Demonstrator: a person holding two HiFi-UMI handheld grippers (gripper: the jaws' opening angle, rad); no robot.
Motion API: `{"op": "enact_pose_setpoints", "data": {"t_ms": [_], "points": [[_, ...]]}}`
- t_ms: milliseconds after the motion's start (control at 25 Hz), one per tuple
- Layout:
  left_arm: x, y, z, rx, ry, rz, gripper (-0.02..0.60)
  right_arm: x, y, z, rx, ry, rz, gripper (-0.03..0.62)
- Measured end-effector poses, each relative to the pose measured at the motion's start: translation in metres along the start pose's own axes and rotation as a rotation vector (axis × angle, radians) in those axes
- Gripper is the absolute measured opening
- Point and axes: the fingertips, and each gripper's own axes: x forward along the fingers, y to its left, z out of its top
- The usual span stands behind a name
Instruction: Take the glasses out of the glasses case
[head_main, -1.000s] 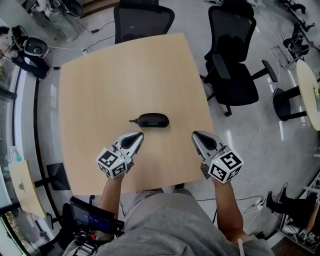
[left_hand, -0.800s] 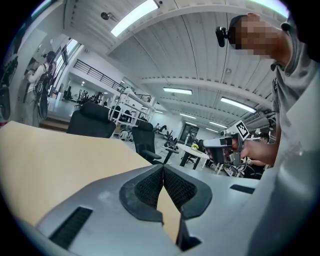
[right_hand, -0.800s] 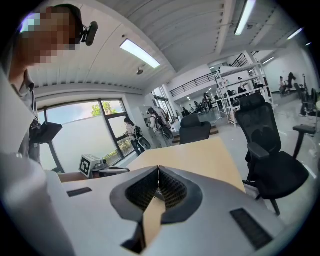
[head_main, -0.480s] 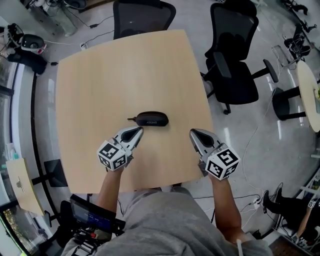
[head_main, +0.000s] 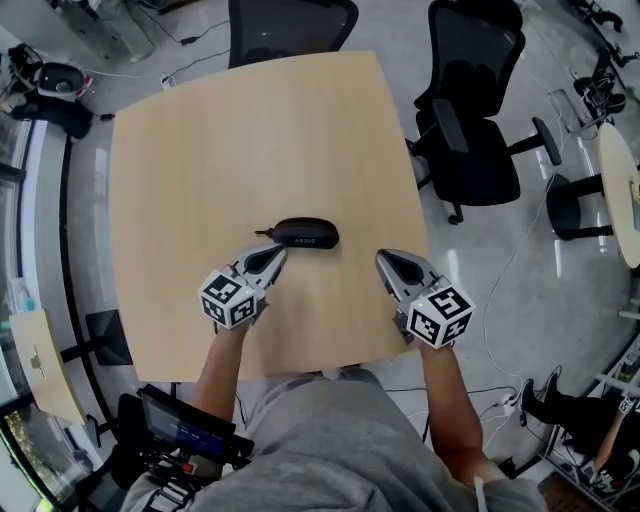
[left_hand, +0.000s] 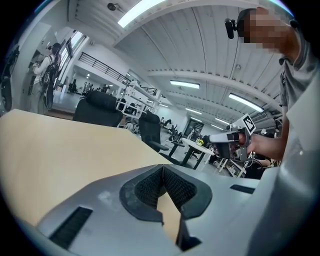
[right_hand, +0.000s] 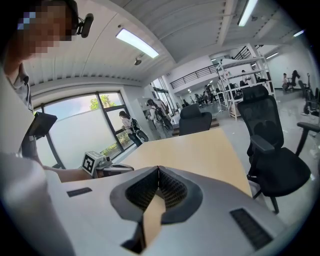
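Observation:
A closed black glasses case (head_main: 306, 233) lies near the middle of the light wooden table (head_main: 250, 130). No glasses show. My left gripper (head_main: 276, 252) hovers just in front of the case's left end, its jaws shut with nothing between them. My right gripper (head_main: 383, 259) sits to the case's right, near the table's right edge, also shut and empty. Neither gripper view shows the case. The left gripper view shows the right gripper (left_hand: 220, 138) across from it, and the right gripper view shows the left gripper (right_hand: 122, 168).
Two black office chairs (head_main: 290, 25) (head_main: 470, 120) stand at the far and right sides of the table. Another table's edge (head_main: 625, 190) shows at far right. Cables and gear lie on the floor at upper left.
Both grippers have crept a little toward the case. The head camera shifted slightly. The case has not moved.

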Motion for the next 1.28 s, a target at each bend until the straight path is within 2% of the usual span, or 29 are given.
{"op": "enact_pose_setpoints", "data": {"t_ms": [1120, 1280], "points": [[0.037, 0.039, -0.042, -0.064, 0.058, 0.045, 0.006, 0.053, -0.038, -0.033, -0.036, 0.140, -0.003, 0.008], [0.041, 0.045, -0.050, -0.076, 0.063, 0.060, 0.006, 0.072, -0.039, -0.038, -0.050, 0.163, 0.017, 0.008]]}}
